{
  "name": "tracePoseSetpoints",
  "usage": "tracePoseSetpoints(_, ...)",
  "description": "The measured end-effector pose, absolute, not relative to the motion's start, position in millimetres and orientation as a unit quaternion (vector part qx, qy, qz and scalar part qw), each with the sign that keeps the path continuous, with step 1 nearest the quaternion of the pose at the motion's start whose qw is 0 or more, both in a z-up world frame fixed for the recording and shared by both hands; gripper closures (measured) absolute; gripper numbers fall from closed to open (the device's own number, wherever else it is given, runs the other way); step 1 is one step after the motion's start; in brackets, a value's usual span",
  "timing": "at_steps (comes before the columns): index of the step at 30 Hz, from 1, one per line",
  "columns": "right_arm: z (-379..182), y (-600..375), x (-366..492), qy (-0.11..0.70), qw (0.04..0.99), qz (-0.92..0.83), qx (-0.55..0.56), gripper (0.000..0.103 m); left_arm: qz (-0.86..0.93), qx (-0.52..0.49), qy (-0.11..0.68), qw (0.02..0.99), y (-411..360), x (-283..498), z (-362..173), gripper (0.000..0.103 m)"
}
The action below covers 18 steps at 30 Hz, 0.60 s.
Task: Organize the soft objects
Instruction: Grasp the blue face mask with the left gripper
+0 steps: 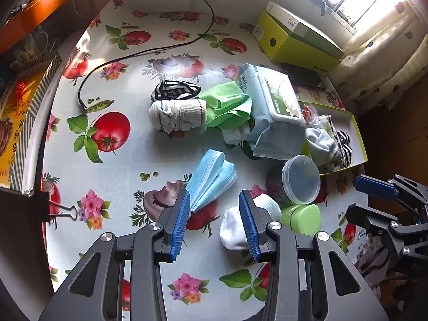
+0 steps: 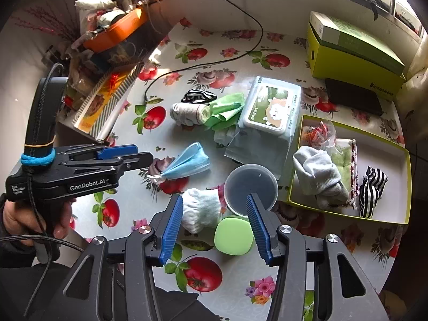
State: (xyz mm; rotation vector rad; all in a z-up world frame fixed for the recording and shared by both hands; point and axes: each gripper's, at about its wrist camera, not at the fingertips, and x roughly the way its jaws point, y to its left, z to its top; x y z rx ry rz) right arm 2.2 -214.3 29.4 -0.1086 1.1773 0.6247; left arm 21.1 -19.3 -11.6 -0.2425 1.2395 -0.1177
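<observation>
My left gripper [image 1: 215, 224] is open and empty above the table, between a blue face mask [image 1: 211, 179] and a white sock [image 1: 235, 227]. It shows in the right wrist view [image 2: 133, 155] at the left. My right gripper [image 2: 214, 227] is open and empty, over the white sock [image 2: 200, 208] and a green lidded jar [image 2: 234, 235]. A rolled white cloth [image 1: 176, 113], a striped sock [image 1: 175, 89] and a green cloth [image 1: 227, 104] lie mid-table. The open yellow box [image 2: 401, 160] at the right holds a grey sock [image 2: 318, 174], a striped sock [image 2: 371, 187] and other soft items.
A wet-wipe pack [image 2: 270, 115] lies beside the green cloth. A clear round tub [image 2: 250, 187] stands by the box. A closed yellow-green shoebox [image 2: 353, 56] is at the back right. A black cable [image 1: 149, 50] crosses the table. Cluttered shelves [image 2: 107, 53] stand at the left.
</observation>
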Motion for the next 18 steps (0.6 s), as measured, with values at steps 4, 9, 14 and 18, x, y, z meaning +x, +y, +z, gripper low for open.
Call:
tracePoseSetpoints(4, 25.9, -210.9, 1.5, 0.552, 0.780, 0.291, -0.055, 0.054, -0.065, -0.103, 0.592, 0.797, -21.3, 29.6, -30.2, 0.064)
tracePoseSetpoints(9, 22.5, -209.5, 3.5, 0.558, 0.776, 0.288, -0.059, 0.054, -0.071, -0.084, 0.609, 0.786, -24.6, 43.3, -58.2, 0.064)
tracePoseSetpoints(14, 20.2, -207.3, 8.1, 0.564, 0.773, 0.285, -0.062, 0.054, -0.082, -0.068, 0.621, 0.776, -30.2, 56.5, -80.7, 0.064)
tracePoseSetpoints(18, 16.9, -203.5, 11.9, 0.568, 0.769, 0.285, -0.064, 0.054, -0.088, -0.055, 0.629, 0.771, -35.2, 63.7, -94.9, 0.064)
